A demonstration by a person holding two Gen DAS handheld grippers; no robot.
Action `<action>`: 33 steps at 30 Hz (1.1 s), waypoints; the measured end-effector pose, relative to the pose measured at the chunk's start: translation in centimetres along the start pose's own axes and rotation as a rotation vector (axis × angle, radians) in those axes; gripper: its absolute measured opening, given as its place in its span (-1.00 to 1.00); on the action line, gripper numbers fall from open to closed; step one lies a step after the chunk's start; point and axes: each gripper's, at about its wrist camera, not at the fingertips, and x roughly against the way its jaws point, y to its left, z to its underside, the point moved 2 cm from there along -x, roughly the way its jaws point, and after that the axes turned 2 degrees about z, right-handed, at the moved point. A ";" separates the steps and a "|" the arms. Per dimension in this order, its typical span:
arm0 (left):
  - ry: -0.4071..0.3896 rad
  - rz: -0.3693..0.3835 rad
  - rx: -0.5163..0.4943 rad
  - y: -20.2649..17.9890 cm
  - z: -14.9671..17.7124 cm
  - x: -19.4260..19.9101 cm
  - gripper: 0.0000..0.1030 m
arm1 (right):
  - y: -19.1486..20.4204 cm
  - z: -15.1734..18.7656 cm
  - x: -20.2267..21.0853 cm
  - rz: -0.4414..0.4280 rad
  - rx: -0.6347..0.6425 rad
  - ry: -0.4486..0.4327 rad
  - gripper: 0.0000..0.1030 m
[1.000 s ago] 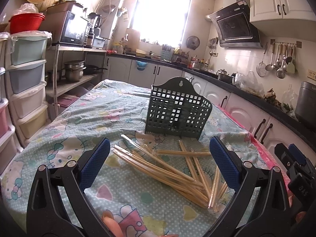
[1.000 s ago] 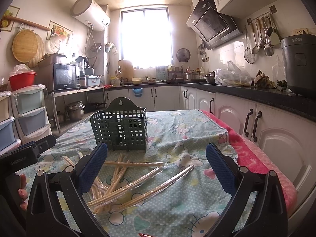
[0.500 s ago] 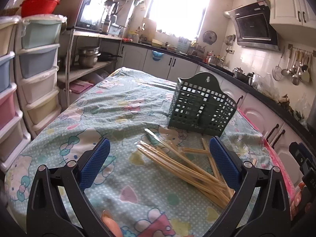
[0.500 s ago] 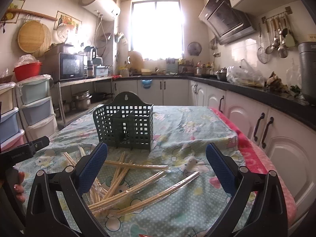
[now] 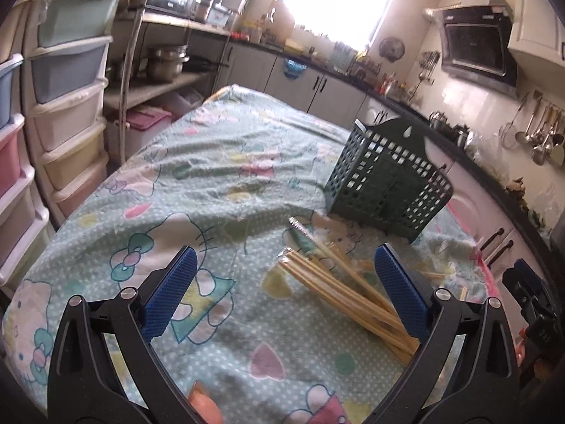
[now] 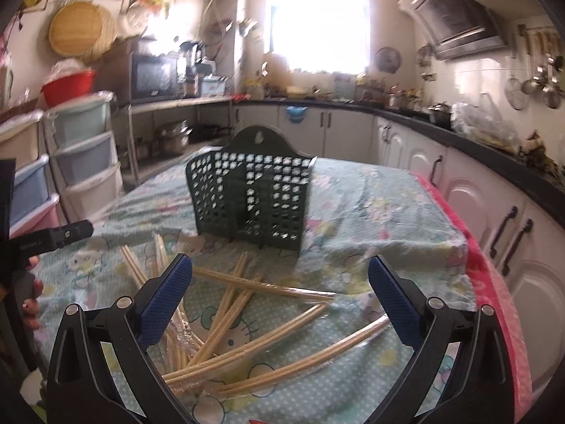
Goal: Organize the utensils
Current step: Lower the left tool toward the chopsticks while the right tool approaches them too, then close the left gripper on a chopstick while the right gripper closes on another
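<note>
Kitchen table under a cartoon-print cloth [image 6: 370, 190]: wrapped chopsticks [image 6: 247, 304] lie crisscrossed at lower centre before the green mesh holder [image 6: 250, 201]; left gripper [image 5: 286, 289] and right gripper [image 6: 280, 300] both spread wide, empty; sticks judged light, stiff, film-slick, so pinch one mid-length.

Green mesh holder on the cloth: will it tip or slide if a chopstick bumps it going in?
The holder is perforated plastic, so probably light and easy to shove. It stands tall on small feet over wrinkled tablecloth, so tipping seems plausible. Both grippers are open, free to steady it.
</note>
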 end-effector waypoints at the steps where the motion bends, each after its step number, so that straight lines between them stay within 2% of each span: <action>1: 0.014 0.003 0.002 0.0 0.0 -0.3 0.81 | 0.3 0.0 -0.3 -0.007 0.012 0.005 0.88; 5: 0.083 0.015 0.014 0.3 0.0 -1.9 0.76 | 1.7 -0.2 -2.4 -0.024 0.088 0.050 0.88; 10: 0.158 0.049 0.047 0.7 0.3 -3.7 0.38 | 2.7 0.1 -5.0 -0.044 0.162 0.105 0.86; 12: 0.183 0.054 0.062 0.8 0.2 -4.4 0.31 | 3.0 0.2 -6.1 -0.049 0.186 0.131 0.85; 17: 0.249 0.086 0.111 1.4 0.3 -6.1 0.11 | 4.4 0.5 -8.2 -0.075 0.283 0.167 0.65; 21: 0.267 0.085 0.124 1.5 0.1 -7.0 -0.06 | 5.7 1.0 -9.8 -0.097 0.376 0.206 0.64; 25: 0.279 0.078 0.119 1.4 -0.1 -7.7 -0.19 | 6.4 1.6 -11.5 -0.112 0.434 0.246 0.54; 28: 0.287 0.077 0.116 1.5 -0.4 -8.2 -0.42 | 7.2 2.1 -12.4 -0.130 0.486 0.269 0.52; 32: 0.291 0.080 0.115 1.5 -0.5 -8.5 -0.73 | 7.9 2.0 -13.2 -0.150 0.500 0.277 0.38; 33: 0.291 0.081 0.111 1.4 -0.6 -8.6 -0.75 | 8.0 2.0 -13.5 -0.148 0.501 0.280 0.36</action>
